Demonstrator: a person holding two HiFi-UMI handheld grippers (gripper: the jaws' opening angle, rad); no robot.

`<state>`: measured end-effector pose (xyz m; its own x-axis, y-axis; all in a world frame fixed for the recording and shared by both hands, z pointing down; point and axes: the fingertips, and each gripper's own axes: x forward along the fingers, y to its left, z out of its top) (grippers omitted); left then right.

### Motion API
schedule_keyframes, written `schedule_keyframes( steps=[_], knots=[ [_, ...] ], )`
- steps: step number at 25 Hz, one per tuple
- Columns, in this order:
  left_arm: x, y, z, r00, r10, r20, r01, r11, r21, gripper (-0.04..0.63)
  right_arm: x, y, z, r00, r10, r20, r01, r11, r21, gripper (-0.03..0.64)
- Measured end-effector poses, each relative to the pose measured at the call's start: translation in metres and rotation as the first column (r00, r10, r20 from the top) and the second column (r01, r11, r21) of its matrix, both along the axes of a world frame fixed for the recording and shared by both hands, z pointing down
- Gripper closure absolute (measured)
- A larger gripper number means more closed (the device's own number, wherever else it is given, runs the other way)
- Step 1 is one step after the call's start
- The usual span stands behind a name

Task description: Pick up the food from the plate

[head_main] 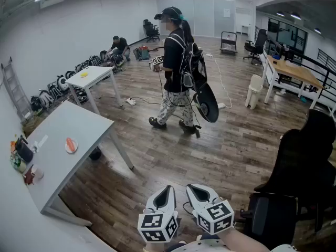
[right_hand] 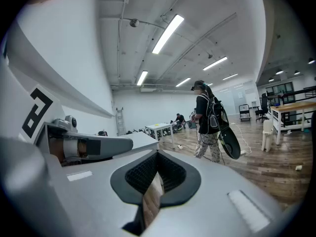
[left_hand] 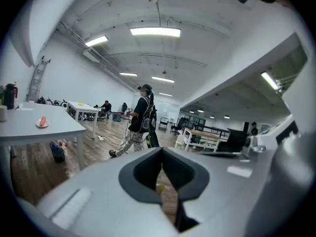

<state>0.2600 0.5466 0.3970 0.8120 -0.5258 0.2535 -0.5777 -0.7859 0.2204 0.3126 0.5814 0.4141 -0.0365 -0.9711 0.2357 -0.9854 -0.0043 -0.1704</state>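
Note:
A small white plate (head_main: 71,146) with an orange-pink piece of food (head_main: 70,143) lies on the grey table (head_main: 79,127) at the left, far from both grippers. In the left gripper view, the plate (left_hand: 43,125) and food (left_hand: 43,120) show small on that table. My left gripper (head_main: 166,190) and right gripper (head_main: 194,189) are side by side low in the head view, held over the wooden floor. Both are shut and hold nothing: the left gripper (left_hand: 162,150) and the right gripper (right_hand: 158,154) have their jaws together and point across the room.
Bottles and small items (head_main: 20,159) stand at the table's left end. A person with a backpack (head_main: 178,67) walks mid-room. A white table (head_main: 93,76) stands further back, with a crouching person (head_main: 119,47) beyond it. A black chair (head_main: 294,182) is close on my right.

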Motion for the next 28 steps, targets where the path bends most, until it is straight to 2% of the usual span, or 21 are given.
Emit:
schedule_keyframes(
  steps=[6, 13, 20, 28],
  knots=[
    [-0.055, -0.030, 0.004, 0.997, -0.073, -0.004, 0.073, 0.997, -0.002, 0.586, -0.048, -0.032, 0.005, 0.998, -0.062, 0.019, 0.061, 0.998, 0.009, 0.618],
    [-0.125, -0.076, 0.012, 0.971, -0.239, 0.004, 0.240, 0.971, -0.021, 0.586, -0.119, -0.085, 0.017, 0.969, -0.247, 0.012, 0.247, 0.969, -0.026, 0.618],
    [-0.189, -0.133, 0.017, 0.907, -0.422, -0.007, 0.421, 0.906, -0.041, 0.586, -0.172, -0.154, 0.017, 0.912, -0.410, 0.017, 0.411, 0.911, -0.026, 0.618],
    [-0.240, -0.239, 0.009, 0.813, -0.582, 0.008, 0.582, 0.813, -0.003, 0.586, -0.218, -0.278, 0.007, 0.819, -0.574, 0.005, 0.574, 0.819, -0.002, 0.618]
  ],
)
